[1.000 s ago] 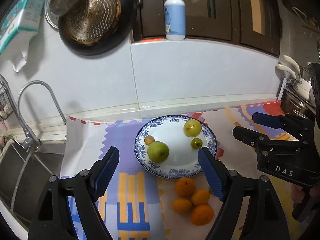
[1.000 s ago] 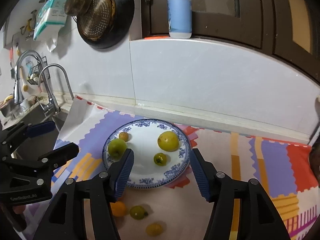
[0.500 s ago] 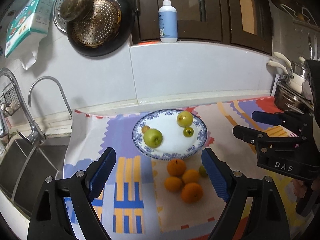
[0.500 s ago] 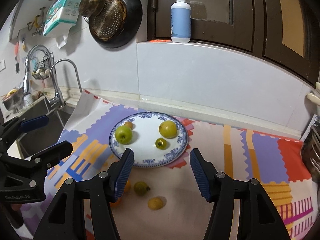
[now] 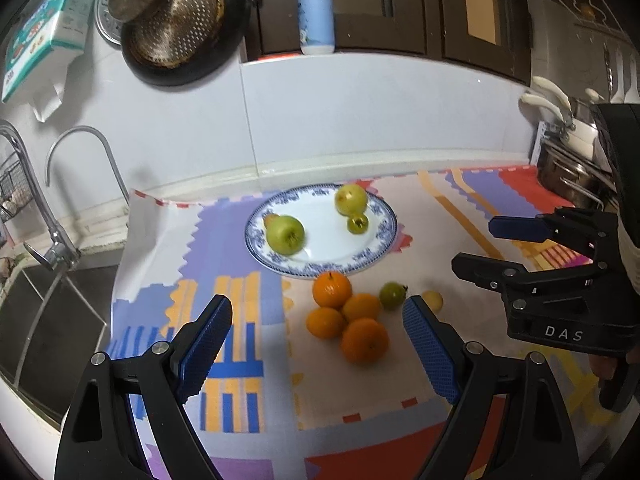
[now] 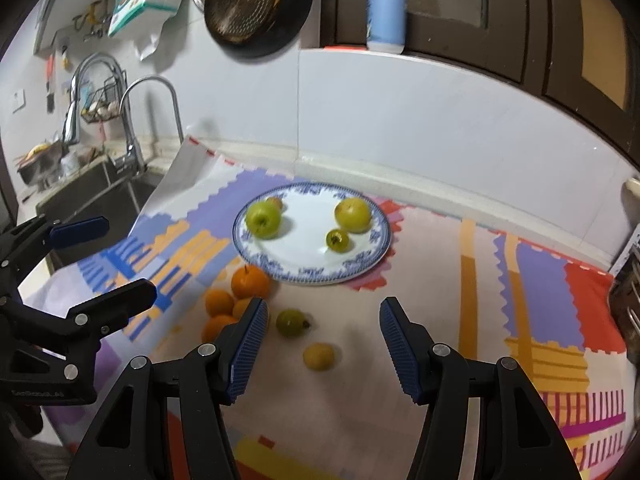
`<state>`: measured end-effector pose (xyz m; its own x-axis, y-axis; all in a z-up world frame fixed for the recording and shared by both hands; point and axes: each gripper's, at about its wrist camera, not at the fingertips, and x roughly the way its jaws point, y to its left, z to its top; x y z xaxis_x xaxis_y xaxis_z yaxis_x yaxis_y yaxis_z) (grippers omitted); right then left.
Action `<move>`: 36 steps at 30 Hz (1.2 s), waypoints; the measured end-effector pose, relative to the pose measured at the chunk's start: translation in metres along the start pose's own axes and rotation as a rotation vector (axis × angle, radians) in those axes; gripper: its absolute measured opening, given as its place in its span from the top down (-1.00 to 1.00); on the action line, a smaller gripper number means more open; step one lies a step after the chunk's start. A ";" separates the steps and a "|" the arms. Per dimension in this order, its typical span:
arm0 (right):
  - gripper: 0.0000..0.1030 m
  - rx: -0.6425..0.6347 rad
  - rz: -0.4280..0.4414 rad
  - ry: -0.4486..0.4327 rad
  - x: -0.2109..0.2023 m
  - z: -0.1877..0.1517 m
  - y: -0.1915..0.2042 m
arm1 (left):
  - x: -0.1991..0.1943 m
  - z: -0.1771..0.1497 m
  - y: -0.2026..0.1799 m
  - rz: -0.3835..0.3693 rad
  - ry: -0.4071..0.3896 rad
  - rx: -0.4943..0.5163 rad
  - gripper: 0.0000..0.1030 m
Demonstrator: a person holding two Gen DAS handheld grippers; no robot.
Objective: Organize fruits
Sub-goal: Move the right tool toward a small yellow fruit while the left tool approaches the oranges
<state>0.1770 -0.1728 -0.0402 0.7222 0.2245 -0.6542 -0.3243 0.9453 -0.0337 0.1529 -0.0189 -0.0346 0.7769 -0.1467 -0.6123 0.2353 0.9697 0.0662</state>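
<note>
A blue-rimmed white plate (image 5: 372, 254) (image 6: 360, 268) on the patterned mat holds a green apple (image 5: 285, 235) (image 6: 263, 220), a yellow-green fruit (image 5: 351, 199) (image 6: 352, 214), a small green fruit (image 5: 357, 223) (image 6: 337, 240) and a small brown fruit behind the apple. Several oranges (image 5: 347, 322) (image 6: 250, 282) lie in front of the plate, with a small green fruit (image 5: 392, 295) (image 6: 291, 322) and a small yellow fruit (image 5: 433, 300) (image 6: 318, 356) beside them. My left gripper (image 5: 318, 350) is open and empty above the oranges. My right gripper (image 6: 324, 344) is open and empty above the two small fruits.
A sink with taps (image 5: 60, 240) lies at the left. A pan and strainers (image 5: 176, 20) hang on the wall. A soap bottle (image 5: 316, 12) stands on the ledge. Steel pots (image 5: 568, 176) stand at the right. The mat (image 5: 240, 360) covers the counter.
Both grippers have pulled back from the plate. The oranges and the two small loose fruits now sit fully in view between the fingers. Both stay open.
</note>
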 end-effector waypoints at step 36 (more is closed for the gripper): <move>0.19 0.014 0.153 0.175 0.083 -0.036 -0.018 | 0.089 -0.022 -0.022 -0.140 0.221 -0.050 0.04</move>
<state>0.2206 -0.1797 -0.1213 0.5479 0.3218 -0.7721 -0.4126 0.9069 0.0852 0.2036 -0.0491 -0.1081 0.5913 -0.2392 -0.7701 0.2982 0.9522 -0.0668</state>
